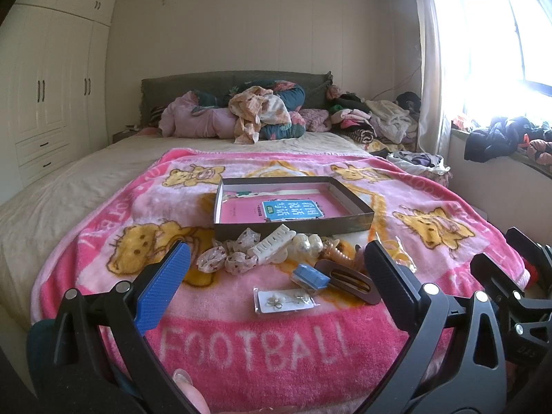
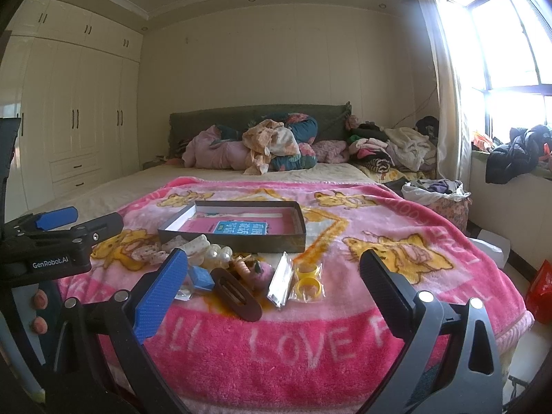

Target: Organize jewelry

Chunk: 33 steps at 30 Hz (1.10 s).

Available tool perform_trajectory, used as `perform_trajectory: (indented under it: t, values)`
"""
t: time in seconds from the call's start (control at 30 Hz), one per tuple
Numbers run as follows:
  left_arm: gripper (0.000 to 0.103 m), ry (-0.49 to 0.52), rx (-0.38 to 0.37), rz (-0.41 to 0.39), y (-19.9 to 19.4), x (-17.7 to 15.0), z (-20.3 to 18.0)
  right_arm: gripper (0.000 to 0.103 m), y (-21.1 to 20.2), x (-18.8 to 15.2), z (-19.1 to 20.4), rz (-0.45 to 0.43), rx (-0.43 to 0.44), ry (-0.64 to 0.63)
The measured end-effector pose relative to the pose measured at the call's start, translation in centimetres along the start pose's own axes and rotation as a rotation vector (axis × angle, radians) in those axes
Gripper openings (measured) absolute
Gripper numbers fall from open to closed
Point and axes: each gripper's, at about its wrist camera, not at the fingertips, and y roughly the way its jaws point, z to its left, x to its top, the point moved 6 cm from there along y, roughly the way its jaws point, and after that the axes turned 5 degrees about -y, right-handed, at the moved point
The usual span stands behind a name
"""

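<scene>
A blanket [image 1: 241,338] lies on the bed [image 1: 69,179]. On it sits a box [image 1: 293,222], a book [image 1: 293,210] inside. At the box's 6 o'clock lies a pile of hair clips [image 1: 272,250]; a card of earrings [image 1: 284,302] lies nearest

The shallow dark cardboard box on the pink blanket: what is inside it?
The shallow dark cardboard box holds a pink book with a blue label. No jewelry is visible there; its near wall hides the front floor.

Left tool [image 1: 276,277], right tool [image 2: 274,279]: black frames, silver screws, one blue ribbed pad each.
</scene>
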Motion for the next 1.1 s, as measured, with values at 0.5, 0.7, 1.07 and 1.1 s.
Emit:
perform_trajectory:
  t: [0.5, 0.7, 1.07, 1.1]
  values:
    - [0.093, 0.002, -0.001, -0.002, -0.06, 0.03, -0.07, 0.097, -0.24, 0.25, -0.11, 0.0, 0.002, -0.002]
    - [0.093, -0.001, -0.001, -0.003, -0.05, 0.02, 0.04, 0.097, -0.02, 0.75, 0.41, -0.003, 0.002, -0.007]
    - [0.093, 0.001, -0.002, -0.005, -0.06, 0.02, 0.04, 0.097, -0.03, 0.68, 0.42, -0.004, 0.0, -0.008]
    - [0.093, 0.001, -0.002, -0.006, -0.14, 0.03, -0.03, 0.097, 0.01, 0.77, 0.43, -0.004, 0.0, -0.008]
